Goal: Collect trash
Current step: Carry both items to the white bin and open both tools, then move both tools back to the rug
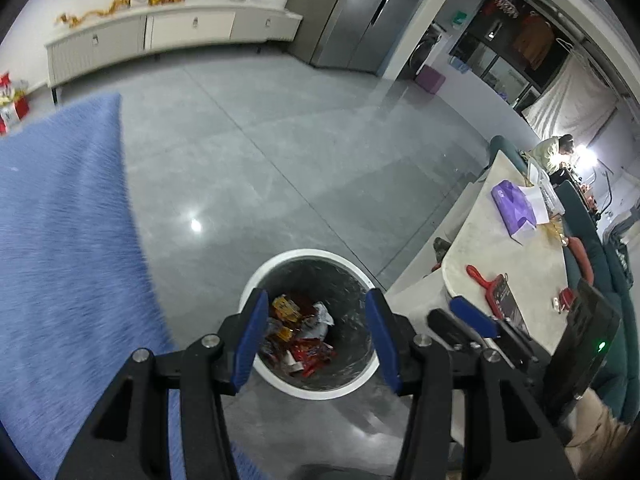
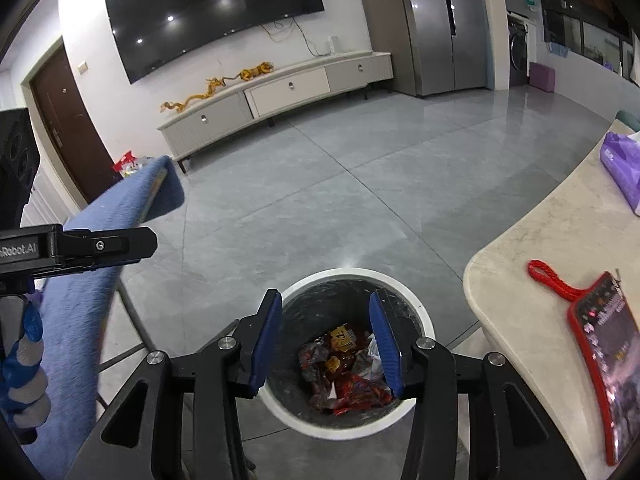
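Both wrist views angled down, near – sharing the bin (image 1: pixel 276 380) (image 2: pixel 424 320)

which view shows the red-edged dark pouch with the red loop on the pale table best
The right wrist view: the red-edged dark pouch lies close and nearly whole. In the left wrist view the pouch is small and partly hidden behind the right gripper.

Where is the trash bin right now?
The trash bin stands on the grey floor directly below both open grippers, between the blue cloth-covered board on the left and the pale marble table on the right.
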Demonstrator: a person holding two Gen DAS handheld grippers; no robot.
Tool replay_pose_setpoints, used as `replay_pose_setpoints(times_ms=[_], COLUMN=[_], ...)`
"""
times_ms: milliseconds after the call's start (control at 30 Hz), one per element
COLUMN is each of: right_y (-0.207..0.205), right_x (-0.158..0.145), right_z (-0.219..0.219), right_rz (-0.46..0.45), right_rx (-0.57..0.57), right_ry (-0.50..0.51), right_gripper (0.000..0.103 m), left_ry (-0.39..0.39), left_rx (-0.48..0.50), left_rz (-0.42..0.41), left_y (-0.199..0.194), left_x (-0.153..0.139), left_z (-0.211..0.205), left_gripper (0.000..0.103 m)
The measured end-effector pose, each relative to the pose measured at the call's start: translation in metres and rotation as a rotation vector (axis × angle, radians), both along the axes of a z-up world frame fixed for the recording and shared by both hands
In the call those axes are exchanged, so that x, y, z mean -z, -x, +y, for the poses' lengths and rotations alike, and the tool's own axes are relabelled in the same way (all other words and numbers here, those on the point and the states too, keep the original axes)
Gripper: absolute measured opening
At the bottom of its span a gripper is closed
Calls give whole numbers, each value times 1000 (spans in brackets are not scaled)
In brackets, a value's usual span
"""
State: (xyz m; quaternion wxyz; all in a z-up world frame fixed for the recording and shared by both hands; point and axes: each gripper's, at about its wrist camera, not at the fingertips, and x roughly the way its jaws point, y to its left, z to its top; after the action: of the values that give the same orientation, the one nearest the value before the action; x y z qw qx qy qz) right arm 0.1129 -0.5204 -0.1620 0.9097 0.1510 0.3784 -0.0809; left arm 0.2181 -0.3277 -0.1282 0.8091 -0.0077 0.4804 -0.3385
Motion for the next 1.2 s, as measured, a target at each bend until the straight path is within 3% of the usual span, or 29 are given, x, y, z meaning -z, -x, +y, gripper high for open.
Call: replay_pose_setpoints(times_ms=[333, 600, 900, 1033, 1200], right_y=[57, 78, 66, 51, 20], right_x=[-81, -145, -187, -193, -183], right_z=[37, 96, 172, 205, 245], right_rz=[-134, -233, -285, -279, -246], right_rx=[-30, -126, -279, -340, -422], right_ry=[29, 76, 91, 101, 76], right_gripper=[48, 49, 49, 49, 50], left_ry=[46, 77, 34, 23, 23], left_rx=[-48, -159, -334, -423, -477], left_rz=[-92, -181, -241, -208, -161], left_y=[45, 69, 70, 59, 43], left_x=[-54, -90, -92, -79, -60], left_z=[81, 199, 339, 391, 428], left_gripper=[49, 51, 52, 52, 52])
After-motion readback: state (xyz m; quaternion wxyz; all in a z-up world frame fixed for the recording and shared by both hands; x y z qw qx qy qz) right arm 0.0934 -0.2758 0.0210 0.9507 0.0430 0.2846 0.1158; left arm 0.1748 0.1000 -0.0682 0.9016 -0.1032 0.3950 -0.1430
